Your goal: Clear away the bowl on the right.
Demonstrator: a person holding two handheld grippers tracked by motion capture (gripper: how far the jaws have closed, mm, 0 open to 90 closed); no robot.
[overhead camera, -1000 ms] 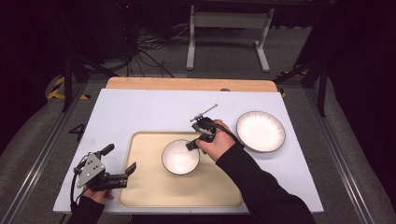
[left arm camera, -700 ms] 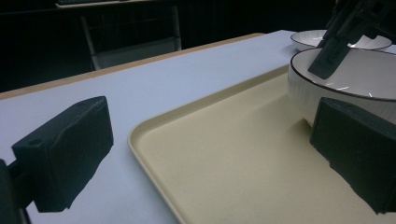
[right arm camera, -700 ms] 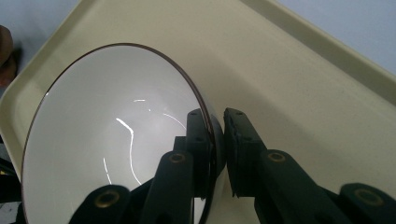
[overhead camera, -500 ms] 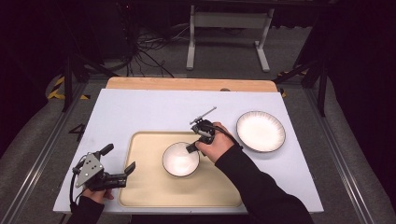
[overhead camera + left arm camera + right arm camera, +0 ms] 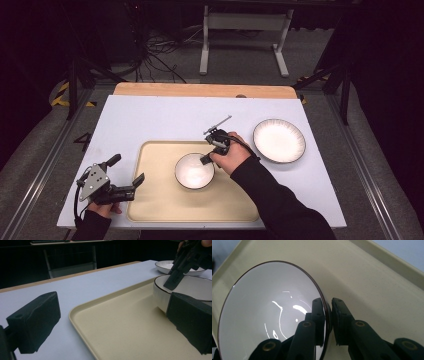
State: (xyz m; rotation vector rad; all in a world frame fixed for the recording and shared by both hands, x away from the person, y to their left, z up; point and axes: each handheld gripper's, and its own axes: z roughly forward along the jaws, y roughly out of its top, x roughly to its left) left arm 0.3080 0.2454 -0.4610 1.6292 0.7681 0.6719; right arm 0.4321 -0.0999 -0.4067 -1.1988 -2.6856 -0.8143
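The right tool (image 5: 329, 315) is clamped on the bowl (image 5: 194, 171)'s near rim, one jaw inside, one outside; the bowl sits on the tray (image 5: 165, 205), directly beneath it; the left tool (image 5: 125, 175) idles apart, farther off.

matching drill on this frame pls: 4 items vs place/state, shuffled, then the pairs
Items:
1. bowl
2. plate
3. left gripper
4. tray

Place or state:
A. beige, lying on the white table top
B. jaws open, nothing between them, at the tray's left edge
C. on the bare table, right of the tray
D. on the tray, rim pinched by the right gripper

Pairs: 1-D, 2-C, 3-B, 4-A
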